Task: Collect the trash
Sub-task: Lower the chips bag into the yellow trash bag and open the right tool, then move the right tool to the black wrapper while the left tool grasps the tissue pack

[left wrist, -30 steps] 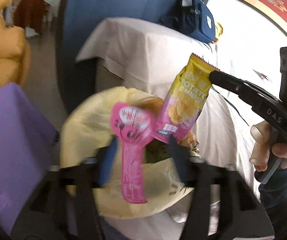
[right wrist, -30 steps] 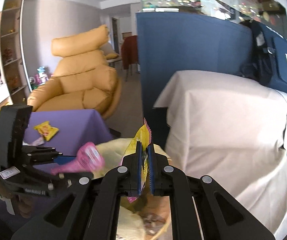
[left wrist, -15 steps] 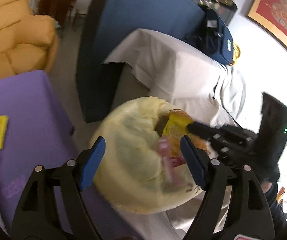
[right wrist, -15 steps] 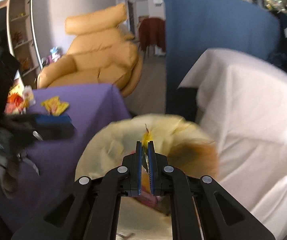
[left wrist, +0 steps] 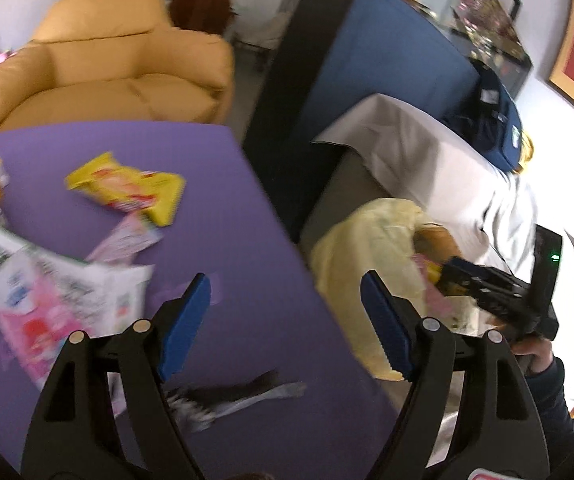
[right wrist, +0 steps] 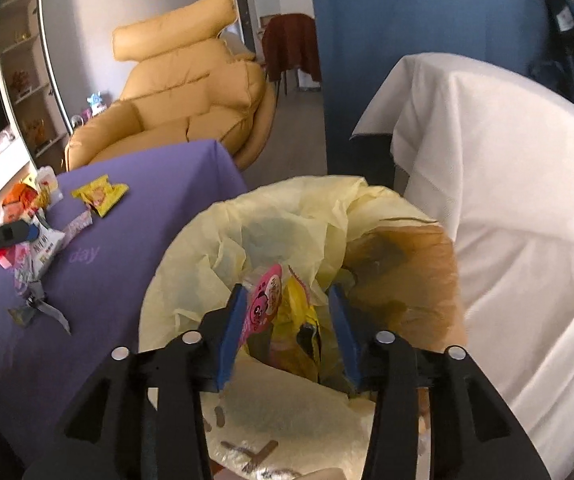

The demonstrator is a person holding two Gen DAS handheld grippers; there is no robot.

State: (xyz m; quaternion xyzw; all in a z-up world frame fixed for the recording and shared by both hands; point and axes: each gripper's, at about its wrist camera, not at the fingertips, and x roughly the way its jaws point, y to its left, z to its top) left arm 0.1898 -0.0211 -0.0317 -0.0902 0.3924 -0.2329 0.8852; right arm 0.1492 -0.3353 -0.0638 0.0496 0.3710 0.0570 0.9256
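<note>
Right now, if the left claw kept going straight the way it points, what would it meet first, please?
Probably the purple tablecloth: the open left claw aims at a bare patch near its edge, between the wrappers and the bin bag. Depth is uncertain.

The bin liner (right wrist: pixel 287 216) at lower centre of the right wrist view is thin, pale yellow plastic film, crinkled and faintly translucent. Inside it the pink wrapper (right wrist: pixel 265 300) and yellow chip bag (right wrist: pixel 299 320) are glossy printed foil. At left, the table cover (left wrist: pixel 223 208) is matt purple cloth with a fine weave. On it, the yellow snack packet (left wrist: pixel 127 188) shines like slick plastic, and the silvery wrapper (left wrist: pixel 239 396) at lower centre of the left wrist view looks metallic and creased. The armchair (right wrist: pixel 191 96) at upper left is smooth, softly sheened tan leather. The white drape (right wrist: pixel 507 184) at right is matt cloth with folds. The gripper pads (left wrist: pixel 185 320) are matt blue, ridged rubber on black plastic arms with metal rivets.
</note>
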